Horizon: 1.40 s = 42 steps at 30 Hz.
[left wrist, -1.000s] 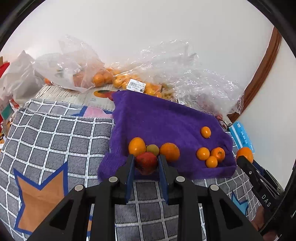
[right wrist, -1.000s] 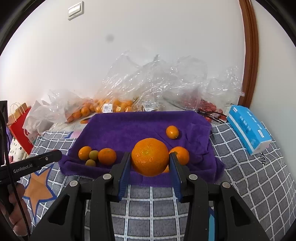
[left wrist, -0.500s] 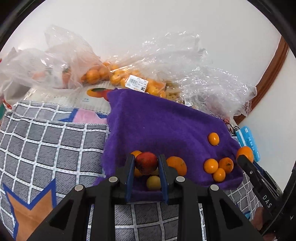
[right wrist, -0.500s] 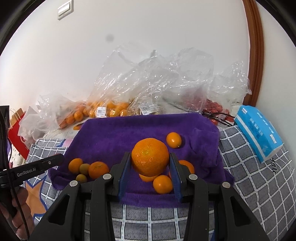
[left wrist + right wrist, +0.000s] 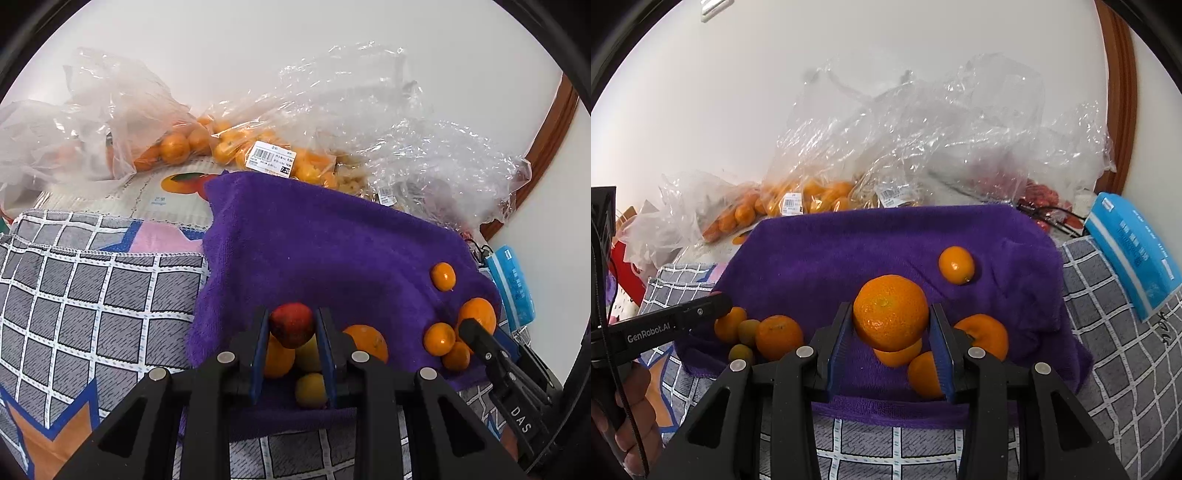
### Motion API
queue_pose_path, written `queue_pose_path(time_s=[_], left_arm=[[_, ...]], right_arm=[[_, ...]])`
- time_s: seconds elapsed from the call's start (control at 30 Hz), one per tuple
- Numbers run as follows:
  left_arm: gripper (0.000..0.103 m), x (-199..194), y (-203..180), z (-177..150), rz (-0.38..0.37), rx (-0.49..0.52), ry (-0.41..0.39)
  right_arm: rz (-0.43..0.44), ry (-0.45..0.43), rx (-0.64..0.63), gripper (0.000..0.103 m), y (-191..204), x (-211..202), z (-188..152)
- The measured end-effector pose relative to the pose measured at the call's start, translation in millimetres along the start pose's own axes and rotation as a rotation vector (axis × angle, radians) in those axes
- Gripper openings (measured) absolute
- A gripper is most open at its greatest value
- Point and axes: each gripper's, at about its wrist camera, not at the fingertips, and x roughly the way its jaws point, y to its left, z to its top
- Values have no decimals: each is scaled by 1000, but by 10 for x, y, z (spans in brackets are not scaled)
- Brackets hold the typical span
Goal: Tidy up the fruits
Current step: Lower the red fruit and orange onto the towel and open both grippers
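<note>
Left wrist view: your left claw [image 5: 291, 326] was clenched on a small red fruit [image 5: 291, 325], and over the last second you had carried it in from the near edge of the purple towel [image 5: 332, 251] to hang right above the left cluster, an orange [image 5: 279, 356] and two yellowish fruits [image 5: 310, 389] showing between and below the blades. In the right wrist view your right claw [image 5: 892, 325] gripped a big orange [image 5: 891, 322], and it too had come forward and lower, so the right-hand pile of smaller oranges [image 5: 982, 334] now sat beneath and beside it instead of ahead. I judged both fruits close to their drop spots, with release the step left. The red fruit looked slightly longer than wide, but its long axis was hard to read, since the blades hid its sides. The big orange was near round, with its dimpled end facing up toward the camera. One lone small orange [image 5: 956, 265] lay farther back on the towel, apart from both groups.
</note>
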Motion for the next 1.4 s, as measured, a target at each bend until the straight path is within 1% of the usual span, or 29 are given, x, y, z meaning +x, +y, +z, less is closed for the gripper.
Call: queue_pose_path(time_s=[0.13, 0.2, 0.5, 0.67, 0.77, 0.8, 0.9, 1.0, 1.13, 1.2, 1.23, 1.3, 1.4], left_arm=[[24, 24, -20, -17, 20, 15, -17], [24, 24, -29, -22, 18, 23, -18], [24, 82, -42, 8, 31, 21, -32], [24, 112, -22, 10, 32, 15, -41], [25, 116, -25, -5, 37, 30, -53], [26, 117, -27, -8, 44, 33, -55], [36, 115, -17, -11, 47, 25, -53], [36, 102, 1, -7, 35, 15, -49], [43, 86, -4, -26, 39, 17, -43], [43, 91, -8, -32, 40, 17, -32], [43, 89, -11, -33, 42, 17, -27], [44, 69, -17, -35, 49, 16, -22], [50, 12, -27, -39, 59, 17, -25]], right_arm=[[10, 22, -4, 41, 20, 89, -34], [22, 38, -4, 41, 32, 133, -58], [54, 30, -36, 41, 140, 148, -104], [51, 23, -83, 41, 232, 140, -127], [53, 18, -119, 41, 287, 133, -148], [45, 14, -133, 41, 306, 131, -157], [31, 5, -153, 41, 324, 121, -189], [25, 4, -150, 41, 309, 126, -193], [11, -1, -139, 41, 278, 120, -206], [7, -1, -143, 42, 271, 117, -211], [2, -1, -143, 42, 270, 117, -213], [-2, 8, -138, 49, 259, 122, -216], [-1, 9, -129, 49, 245, 92, -212]])
